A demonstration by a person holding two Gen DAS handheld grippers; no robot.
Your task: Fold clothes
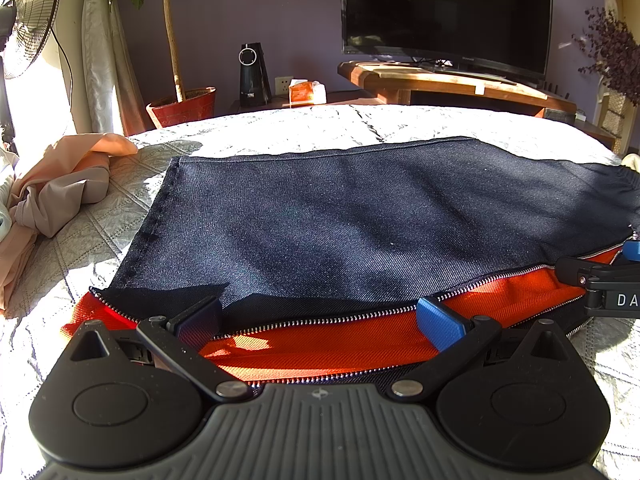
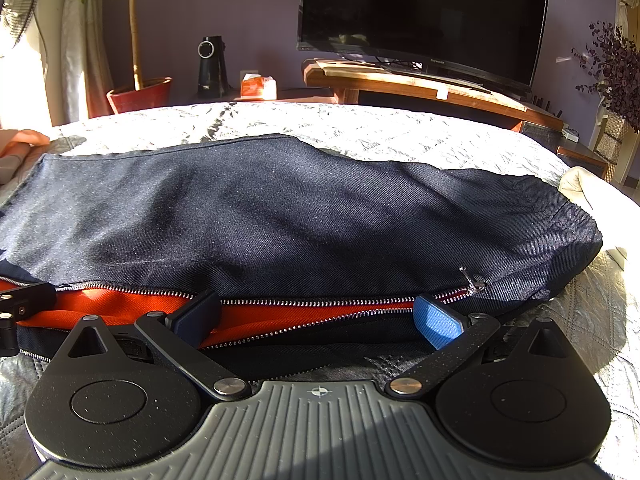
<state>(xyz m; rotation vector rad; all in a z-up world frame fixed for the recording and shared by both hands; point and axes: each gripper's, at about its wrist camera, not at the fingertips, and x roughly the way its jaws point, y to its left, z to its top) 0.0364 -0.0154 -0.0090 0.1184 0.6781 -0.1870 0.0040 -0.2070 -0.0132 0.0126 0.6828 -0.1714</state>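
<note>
I see the garment (image 1: 360,216) lying flat across the bed (image 1: 320,124), a dark navy piece with an open zipper (image 1: 320,322) along its near edge and orange lining (image 1: 328,350) showing in the gap. It runs side to side, with a stitched hem at the left end and a gathered band at the right end, seen in the right wrist view.

My left gripper (image 1: 320,324) sits at the near edge, towards the garment's left end. Its jaws are spread wide, one fingertip on each side of a stretch of open zipper, and they pinch nothing; the tips rest on or just above the cloth, I cannot tell which.

My right gripper (image 2: 318,320) sits further right along the same edge, near the zipper pull (image 2: 472,282). Its jaws are spread wide too, and grip nothing. In the left wrist view it shows at the right border (image 1: 600,280).

A crumpled peach cloth (image 1: 68,184) lies on the bed just left of the garment. Beyond the bed stand a potted plant (image 1: 180,60), a fan (image 1: 28,20), a dark speaker (image 1: 254,76), a tissue box (image 1: 306,92) and a TV (image 1: 444,12) on a wooden stand (image 1: 440,84).
</note>
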